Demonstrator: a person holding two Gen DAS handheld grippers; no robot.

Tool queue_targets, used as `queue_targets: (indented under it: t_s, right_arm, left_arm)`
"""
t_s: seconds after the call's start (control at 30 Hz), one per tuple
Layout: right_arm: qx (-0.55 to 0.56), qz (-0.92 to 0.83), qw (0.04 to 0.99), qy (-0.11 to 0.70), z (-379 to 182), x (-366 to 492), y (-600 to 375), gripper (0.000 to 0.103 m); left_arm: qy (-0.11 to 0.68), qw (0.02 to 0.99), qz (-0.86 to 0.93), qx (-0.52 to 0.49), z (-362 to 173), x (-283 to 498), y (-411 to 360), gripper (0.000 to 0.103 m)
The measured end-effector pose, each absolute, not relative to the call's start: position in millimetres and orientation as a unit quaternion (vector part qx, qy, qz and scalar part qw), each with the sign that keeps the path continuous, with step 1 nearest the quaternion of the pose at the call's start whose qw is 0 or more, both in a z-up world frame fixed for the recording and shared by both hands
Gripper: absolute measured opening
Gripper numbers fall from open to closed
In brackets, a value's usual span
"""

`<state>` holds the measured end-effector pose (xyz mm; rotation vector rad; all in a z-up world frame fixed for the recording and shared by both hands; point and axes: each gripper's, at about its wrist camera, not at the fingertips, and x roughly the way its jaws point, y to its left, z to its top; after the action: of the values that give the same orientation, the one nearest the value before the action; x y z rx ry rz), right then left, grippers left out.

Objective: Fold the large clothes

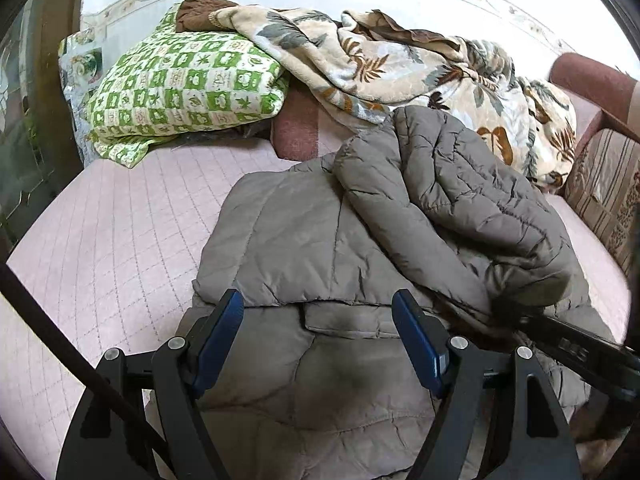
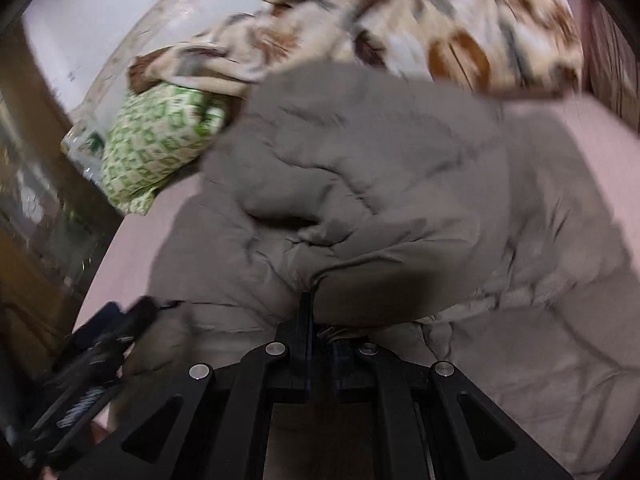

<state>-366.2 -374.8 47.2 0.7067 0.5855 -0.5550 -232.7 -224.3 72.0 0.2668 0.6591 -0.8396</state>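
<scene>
A grey-brown quilted puffer jacket [image 1: 320, 240] lies on the pink quilted bed cover [image 1: 112, 248]. One part, a sleeve or side [image 1: 460, 184], is lifted and folded over the body. My left gripper [image 1: 318, 320] is open, its blue pads just above the jacket's near part, holding nothing. My right gripper [image 2: 316, 308] is shut on a fold of the jacket [image 2: 360, 184] and holds it raised over the rest; the view is blurred. The right gripper also shows in the left wrist view [image 1: 572, 344] at the right, under the lifted part. The left gripper shows in the right wrist view [image 2: 88, 360] at lower left.
A green-and-white patterned pillow [image 1: 184, 88] lies at the back left, and a crumpled beige leaf-print blanket [image 1: 400, 64] at the back. A striped cushion [image 1: 608, 184] and a reddish armrest [image 1: 592, 84] stand at the right. A dark wooden frame [image 1: 48, 80] runs along the left.
</scene>
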Motion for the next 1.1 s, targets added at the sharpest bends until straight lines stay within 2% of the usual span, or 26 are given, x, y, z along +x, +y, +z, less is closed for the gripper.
queue_targets:
  t_s: [0.2,0.23,0.3,0.33,0.47,0.63,0.7,0.8,0.93,1.0,1.1]
  right_arm:
    - [0.372,-0.224,0.857,0.276,37.5,-367.1,-394.9,0.014]
    - [0.379,-0.217,0.856,0.276,38.4,-370.5,-396.5,0.019]
    - [0.388,-0.203,0.854,0.280,44.1,-379.7,-392.8,0.044]
    - [0.390,-0.197,0.853,0.287,47.3,-386.0,-390.0,0.046]
    - [0.367,-0.182,0.864,0.292,67.8,-406.0,-374.7,0.046]
    - [0.245,-0.257,0.904,0.240,130.5,-404.6,-391.4,0.046]
    - [0.227,-0.284,0.903,0.230,137.1,-393.5,-411.1,0.046]
    - [0.220,-0.314,0.888,0.254,117.6,-367.4,-442.7,0.046]
    - [0.256,-0.304,0.857,0.328,50.8,-342.1,-455.6,0.046]
    - [0.224,-0.311,0.858,0.341,41.8,-337.3,-445.8,0.046]
    - [0.209,-0.326,0.861,0.331,58.1,-340.9,-435.4,0.046]
  left_arm:
    - [0.317,0.846,-0.407,0.136,67.4,-234.1,-233.2,0.076]
    - [0.317,0.845,-0.408,0.136,67.2,-234.0,-234.1,0.076]
    - [0.316,0.845,-0.409,0.135,67.6,-234.2,-234.1,0.076]
    - [0.316,0.846,-0.409,0.134,68.0,-234.1,-233.9,0.076]
    - [0.314,0.849,-0.405,0.130,68.9,-233.7,-233.2,0.076]
    - [0.307,0.851,-0.403,0.137,68.6,-236.3,-234.2,0.076]
    - [0.303,0.853,-0.401,0.142,68.5,-237.8,-234.9,0.076]
    - [0.302,0.853,-0.401,0.143,68.3,-237.6,-234.9,0.076]
    - [0.307,0.850,-0.404,0.143,67.0,-236.9,-235.9,0.076]
    - [0.308,0.849,-0.405,0.145,66.1,-236.0,-236.5,0.076]
    - [0.309,0.848,-0.407,0.140,67.7,-234.5,-235.1,0.076]
